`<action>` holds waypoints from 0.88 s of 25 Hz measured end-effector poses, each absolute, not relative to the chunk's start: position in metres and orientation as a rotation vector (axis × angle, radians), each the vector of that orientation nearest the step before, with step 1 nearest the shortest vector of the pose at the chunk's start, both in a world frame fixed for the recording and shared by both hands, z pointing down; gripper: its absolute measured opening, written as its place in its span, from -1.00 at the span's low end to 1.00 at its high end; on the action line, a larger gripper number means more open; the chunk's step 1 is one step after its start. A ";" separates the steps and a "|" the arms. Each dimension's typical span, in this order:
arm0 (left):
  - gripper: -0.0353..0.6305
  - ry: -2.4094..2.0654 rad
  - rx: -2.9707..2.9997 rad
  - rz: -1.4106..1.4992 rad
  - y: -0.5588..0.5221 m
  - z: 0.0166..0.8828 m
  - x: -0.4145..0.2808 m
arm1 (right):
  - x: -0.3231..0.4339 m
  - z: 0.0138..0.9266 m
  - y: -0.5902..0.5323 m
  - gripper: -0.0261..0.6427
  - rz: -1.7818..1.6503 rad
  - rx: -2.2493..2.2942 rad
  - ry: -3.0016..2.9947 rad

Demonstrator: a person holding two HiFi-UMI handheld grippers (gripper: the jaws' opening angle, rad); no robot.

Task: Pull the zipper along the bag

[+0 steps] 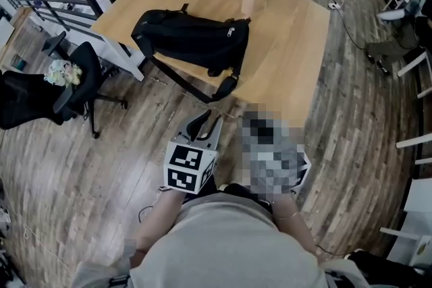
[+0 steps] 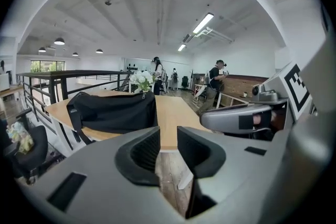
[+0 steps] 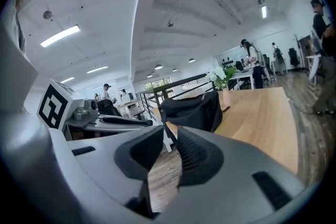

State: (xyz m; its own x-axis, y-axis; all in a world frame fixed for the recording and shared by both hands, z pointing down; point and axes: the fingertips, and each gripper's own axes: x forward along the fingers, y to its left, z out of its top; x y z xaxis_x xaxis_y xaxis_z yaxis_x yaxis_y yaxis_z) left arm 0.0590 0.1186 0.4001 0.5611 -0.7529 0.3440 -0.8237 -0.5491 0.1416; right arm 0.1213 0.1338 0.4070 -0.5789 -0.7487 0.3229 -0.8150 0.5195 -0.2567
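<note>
The bag lies on the table, at eleven o'clock from both grippers and well apart from them. The left gripper and right gripper have their jaws slightly parted and empty, seemingly ready to approach. The zipper is not yet touched.

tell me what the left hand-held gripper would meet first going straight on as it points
The left hand-held gripper would probably meet the near edge of the light wooden table, right of the black fabric bag; depth is unclear.

Wooden table stands on plank floor.
</note>
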 end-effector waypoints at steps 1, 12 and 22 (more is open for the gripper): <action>-0.60 -1.292 2.521 0.354 0.106 0.398 0.057 | 0.119 0.405 0.119 -0.70 0.569 1.356 -2.583; -0.60 -1.223 2.573 0.365 -0.026 0.381 0.015 | 0.093 0.387 -0.007 -0.71 0.573 1.514 -2.520; -0.60 -1.055 2.653 0.421 -0.086 0.388 0.020 | 0.095 0.396 -0.057 -0.76 0.628 1.687 -2.441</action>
